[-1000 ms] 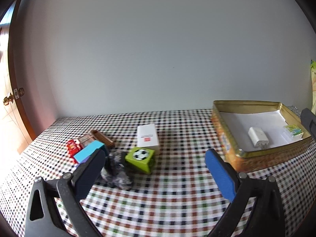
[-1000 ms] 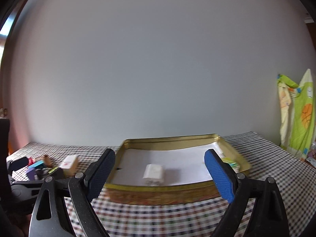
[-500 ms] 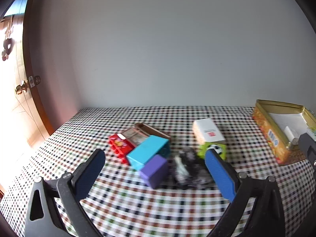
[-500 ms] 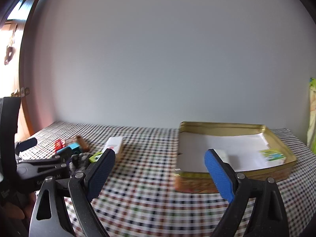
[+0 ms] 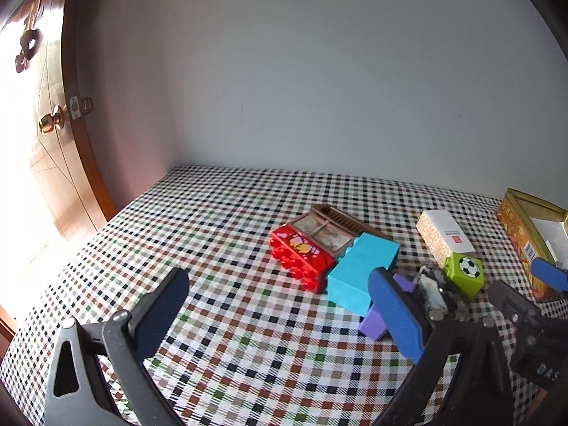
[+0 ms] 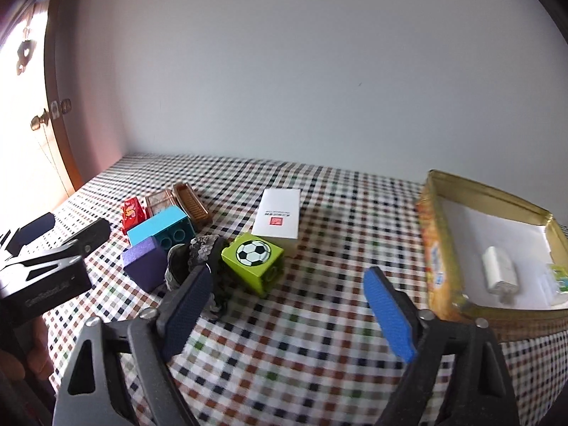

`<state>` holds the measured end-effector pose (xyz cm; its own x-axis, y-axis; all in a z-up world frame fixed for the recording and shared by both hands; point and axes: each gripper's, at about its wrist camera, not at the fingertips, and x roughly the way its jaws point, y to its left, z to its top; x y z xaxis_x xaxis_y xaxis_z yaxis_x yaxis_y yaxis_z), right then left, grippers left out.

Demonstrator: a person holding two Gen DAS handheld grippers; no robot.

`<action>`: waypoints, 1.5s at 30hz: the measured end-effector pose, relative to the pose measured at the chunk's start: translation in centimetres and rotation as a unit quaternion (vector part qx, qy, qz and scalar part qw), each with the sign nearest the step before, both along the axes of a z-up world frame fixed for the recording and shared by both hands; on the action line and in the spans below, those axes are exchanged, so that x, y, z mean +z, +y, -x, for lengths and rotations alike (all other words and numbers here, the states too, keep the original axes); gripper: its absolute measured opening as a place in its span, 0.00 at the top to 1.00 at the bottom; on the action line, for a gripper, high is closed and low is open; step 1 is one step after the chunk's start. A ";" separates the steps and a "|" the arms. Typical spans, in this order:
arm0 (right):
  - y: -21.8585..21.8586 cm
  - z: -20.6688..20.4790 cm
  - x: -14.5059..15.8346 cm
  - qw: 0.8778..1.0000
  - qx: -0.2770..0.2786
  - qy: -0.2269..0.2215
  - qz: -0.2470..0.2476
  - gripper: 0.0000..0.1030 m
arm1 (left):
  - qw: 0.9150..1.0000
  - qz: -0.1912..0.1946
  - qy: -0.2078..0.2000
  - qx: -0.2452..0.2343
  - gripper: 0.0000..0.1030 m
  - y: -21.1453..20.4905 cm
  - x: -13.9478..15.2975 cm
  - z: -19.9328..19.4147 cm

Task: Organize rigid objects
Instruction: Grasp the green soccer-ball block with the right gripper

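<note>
Checked tablecloth [image 6: 319, 337] over the whole table, up to the back edge at the wall. Toward the left edge, one tight cluster: red brick [image 5: 301, 252], brown window piece [image 5: 325, 229] and brown slatted piece [image 6: 191, 204] behind it, turquoise brick [image 5: 358, 271], purple block [image 6: 143, 261] nearer the front edge, dark crumpled lump [image 6: 198, 255] just beside it. Lime block with a football print [image 6: 254, 261] touching a white box [image 6: 278, 214] near the table's middle. Gold tin [image 6: 431, 248] at the right edge, lidless, lined white.
</note>
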<state>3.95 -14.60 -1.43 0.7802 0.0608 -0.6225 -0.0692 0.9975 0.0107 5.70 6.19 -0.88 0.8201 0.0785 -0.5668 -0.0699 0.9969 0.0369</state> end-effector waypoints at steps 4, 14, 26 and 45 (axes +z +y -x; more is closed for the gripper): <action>-0.1 -1.7 -0.7 1.000 -0.007 0.025 -0.015 0.17 | 1.000 -0.004 0.015 0.007 0.01 0.8 -0.5 -0.7; 0.7 -5.9 -1.9 0.996 -0.019 0.071 -0.055 0.17 | 1.000 -0.007 0.029 -0.001 0.01 0.7 -0.8 -1.0; -1.3 -5.8 -2.7 0.992 -0.045 0.112 -0.034 0.25 | 0.999 -0.017 0.041 -0.021 0.01 0.5 -1.1 -1.0; -4.3 3.2 0.5 0.999 -0.010 0.015 -0.044 0.50 | 0.987 0.020 0.056 -0.148 0.29 -1.7 -1.0 -0.1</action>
